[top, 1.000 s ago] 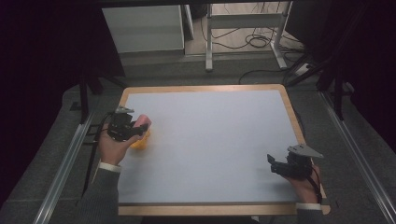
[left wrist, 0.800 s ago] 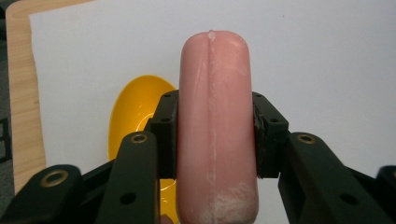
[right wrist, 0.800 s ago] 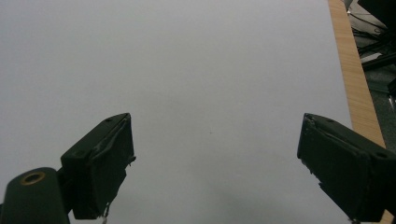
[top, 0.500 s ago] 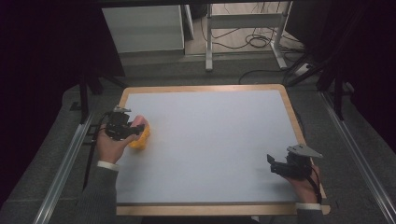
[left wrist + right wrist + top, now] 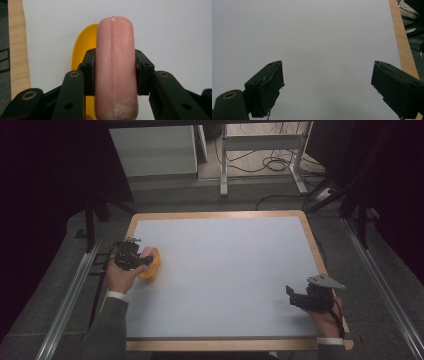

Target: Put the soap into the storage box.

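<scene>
1. The left gripper [image 5: 113, 72] is clamped on a pink sausage-shaped piece [image 5: 115, 67], which stands lengthwise between the jaws at about 9 o'clock on the table [image 5: 225, 270], just above a yellow dish [image 5: 83, 47].
2. Judged from this, the step is setting the piece into the dish: the person would do best to lower straight, let it touch the dish, then release.
3. The right gripper [image 5: 327, 87] hangs idle with its jaws wide apart and nothing between them, near 4 o'clock.
4. No brand, label or writing can be read.
</scene>
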A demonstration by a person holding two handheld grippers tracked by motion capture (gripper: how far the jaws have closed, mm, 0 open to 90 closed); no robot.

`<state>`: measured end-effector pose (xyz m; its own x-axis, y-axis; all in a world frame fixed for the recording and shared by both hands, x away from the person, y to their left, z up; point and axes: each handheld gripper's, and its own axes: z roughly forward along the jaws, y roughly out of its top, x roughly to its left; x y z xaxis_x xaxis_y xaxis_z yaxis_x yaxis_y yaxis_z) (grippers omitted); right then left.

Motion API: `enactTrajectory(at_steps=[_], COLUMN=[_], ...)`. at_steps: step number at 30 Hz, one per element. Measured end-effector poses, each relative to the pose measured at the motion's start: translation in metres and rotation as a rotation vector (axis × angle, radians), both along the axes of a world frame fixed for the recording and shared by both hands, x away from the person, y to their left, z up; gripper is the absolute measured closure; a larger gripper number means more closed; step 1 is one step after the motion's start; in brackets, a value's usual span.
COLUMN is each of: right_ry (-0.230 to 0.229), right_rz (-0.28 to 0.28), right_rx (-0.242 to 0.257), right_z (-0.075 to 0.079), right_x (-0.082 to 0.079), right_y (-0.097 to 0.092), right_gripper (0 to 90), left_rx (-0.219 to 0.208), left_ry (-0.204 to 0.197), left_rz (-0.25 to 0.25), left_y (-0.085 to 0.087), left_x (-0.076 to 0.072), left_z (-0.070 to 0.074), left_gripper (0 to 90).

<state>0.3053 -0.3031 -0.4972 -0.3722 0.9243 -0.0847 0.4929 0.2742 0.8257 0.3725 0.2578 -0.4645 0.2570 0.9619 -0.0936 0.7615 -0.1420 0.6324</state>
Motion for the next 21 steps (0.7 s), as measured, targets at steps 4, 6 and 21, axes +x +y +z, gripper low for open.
enactTrajectory(at_steps=[4, 6, 21], right_ry=[0.001, 0.0, 0.005], right_rz=[0.001, 0.0, 0.001], right_rx=[-0.001, -0.002, -0.002], right_z=[0.0, -0.001, -0.001], right_x=[0.0, 0.0, 0.001], right_y=[0.0, 0.0, 0.001], right_gripper=[10.5, 10.5, 10.5], left_rx=[0.002, -0.002, 0.016], left_ry=[0.011, 0.012, 0.045], left_rz=[0.01, 0.011, 0.019], left_y=[0.001, 0.002, 0.0], left_x=[0.003, 0.004, 0.009], left_z=[-0.007, -0.01, -0.026], left_gripper=[60.2, 60.2, 59.9])
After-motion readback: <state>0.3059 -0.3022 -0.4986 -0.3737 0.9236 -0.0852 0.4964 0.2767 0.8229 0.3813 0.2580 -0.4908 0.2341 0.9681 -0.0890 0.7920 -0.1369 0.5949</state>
